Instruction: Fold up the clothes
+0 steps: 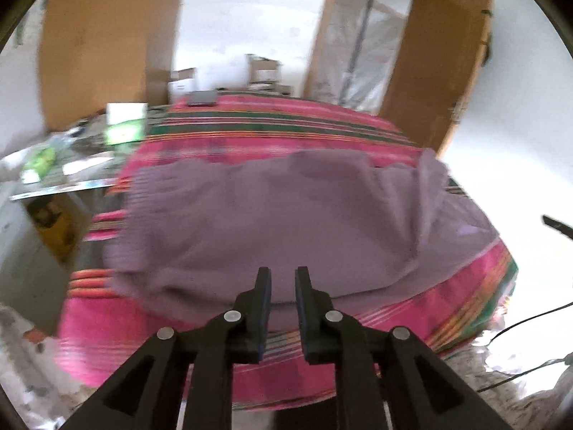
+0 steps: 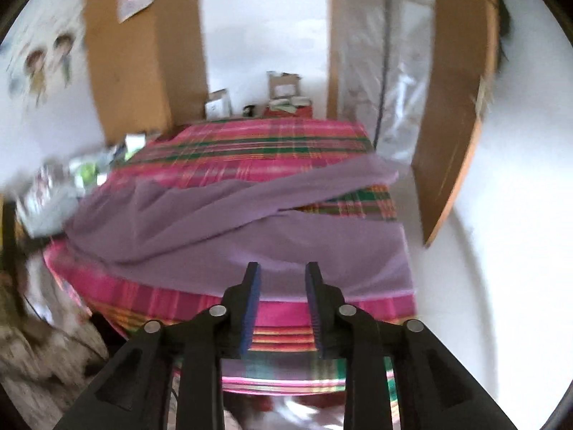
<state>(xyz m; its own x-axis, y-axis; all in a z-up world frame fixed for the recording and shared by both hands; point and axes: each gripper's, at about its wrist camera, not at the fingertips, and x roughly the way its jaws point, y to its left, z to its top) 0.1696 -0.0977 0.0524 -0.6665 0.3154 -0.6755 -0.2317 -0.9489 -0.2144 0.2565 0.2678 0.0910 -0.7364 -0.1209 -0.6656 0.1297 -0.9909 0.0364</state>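
A lilac garment lies spread over the table with the pink, green and orange plaid cloth. My left gripper hovers at the garment's near edge, its jaws apart with nothing between them. In the right wrist view the same lilac garment has a fold running diagonally toward the far right corner, where part of it hangs off the table. My right gripper is open above the near hem and holds nothing. A black fingertip shows at the right edge of the left wrist view.
A dark phone lies at the far edge of the plaid cloth. Cardboard boxes stand behind the table. A cluttered side table is at the left. A wooden door stands ajar at the right.
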